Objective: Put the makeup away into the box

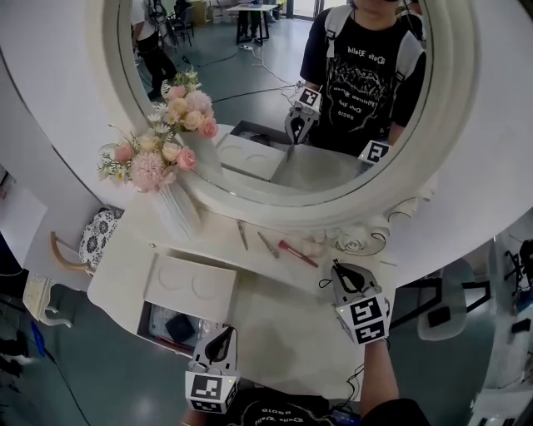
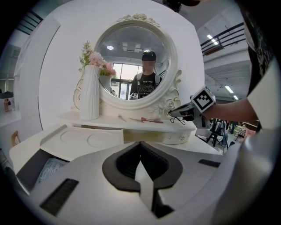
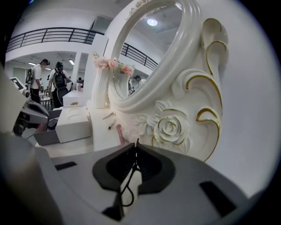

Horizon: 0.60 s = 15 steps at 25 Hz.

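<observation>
A thin black looped cord (image 3: 135,160) is pinched in the closed jaws of the right gripper (image 1: 336,266), just below the glossy white shelf holding a pink-handled brush (image 1: 297,253), while the open white box (image 1: 190,287), holding dark, indistinct items, sits beside the closed, empty left gripper (image 1: 224,333).

Staged vanity corner inside a big lab hall. White dressing worktop (image 1: 283,324), ornate oval mirror (image 1: 275,100), vase (image 1: 176,212) of pink flowers (image 1: 162,154), makeup brush (image 1: 297,253). Around it: grey floor (image 1: 92,366), mezzanine railing (image 3: 52,35), people with backpacks (image 3: 58,81), work table (image 1: 254,12) in the reflection.
</observation>
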Motion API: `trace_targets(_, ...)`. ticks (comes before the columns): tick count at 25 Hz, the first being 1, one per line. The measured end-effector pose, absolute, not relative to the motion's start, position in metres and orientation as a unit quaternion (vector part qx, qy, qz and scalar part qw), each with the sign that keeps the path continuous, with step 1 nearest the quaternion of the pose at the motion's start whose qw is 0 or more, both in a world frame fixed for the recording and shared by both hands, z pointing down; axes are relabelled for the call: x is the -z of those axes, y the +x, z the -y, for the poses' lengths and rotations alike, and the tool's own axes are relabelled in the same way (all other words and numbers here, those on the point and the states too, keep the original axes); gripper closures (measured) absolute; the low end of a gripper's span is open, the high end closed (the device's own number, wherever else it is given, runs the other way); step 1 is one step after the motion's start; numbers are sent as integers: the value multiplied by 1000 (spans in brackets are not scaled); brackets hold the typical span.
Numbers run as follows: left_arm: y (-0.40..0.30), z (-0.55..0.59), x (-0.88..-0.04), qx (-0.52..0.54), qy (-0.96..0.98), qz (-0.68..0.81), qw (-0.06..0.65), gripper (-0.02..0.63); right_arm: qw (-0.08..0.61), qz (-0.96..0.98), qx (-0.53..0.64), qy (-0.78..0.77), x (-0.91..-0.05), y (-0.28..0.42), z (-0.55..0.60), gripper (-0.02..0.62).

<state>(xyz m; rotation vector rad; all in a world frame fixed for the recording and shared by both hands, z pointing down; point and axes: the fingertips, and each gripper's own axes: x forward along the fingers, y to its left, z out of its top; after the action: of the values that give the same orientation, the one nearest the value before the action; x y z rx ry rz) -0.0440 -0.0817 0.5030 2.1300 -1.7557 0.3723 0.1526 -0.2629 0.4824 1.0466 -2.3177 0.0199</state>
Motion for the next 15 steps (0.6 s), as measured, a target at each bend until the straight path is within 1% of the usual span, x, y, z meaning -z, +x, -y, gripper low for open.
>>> trace_targets(9,-50,77,-496,-119,748,631,168,591,278,882,-6,381,-468,140,247,572)
trace_targets(15,-62,69,-492,-109,736,647,167,591,257,896,-25,362,-462,121,231,572)
